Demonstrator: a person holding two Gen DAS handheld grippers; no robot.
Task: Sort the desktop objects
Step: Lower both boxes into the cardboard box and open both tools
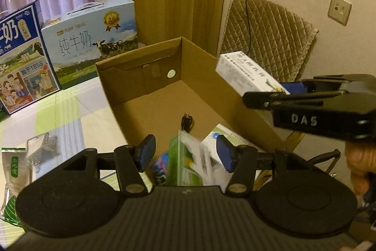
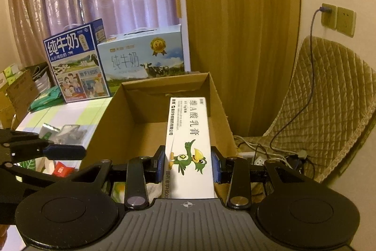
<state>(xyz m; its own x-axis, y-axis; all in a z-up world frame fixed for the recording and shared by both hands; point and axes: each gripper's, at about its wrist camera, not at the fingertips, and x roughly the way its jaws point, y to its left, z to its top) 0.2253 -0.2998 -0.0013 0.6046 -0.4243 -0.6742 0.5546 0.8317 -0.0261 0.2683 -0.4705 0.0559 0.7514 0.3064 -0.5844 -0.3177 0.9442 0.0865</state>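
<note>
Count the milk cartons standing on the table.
2. The dark blue carton stands at the left by the curtain; the light blue carton stands right of it, behind the cardboard box. Others may be hidden.

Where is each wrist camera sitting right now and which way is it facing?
Left wrist: behind the open left gripper, looking down into the cardboard box; the right gripper and a hand show at right.
Right wrist: behind the right gripper, shut on the white ointment carton, facing the box; the left gripper's finger shows at left.
Shared: box, carton, milk cases, quilted chair.
</note>
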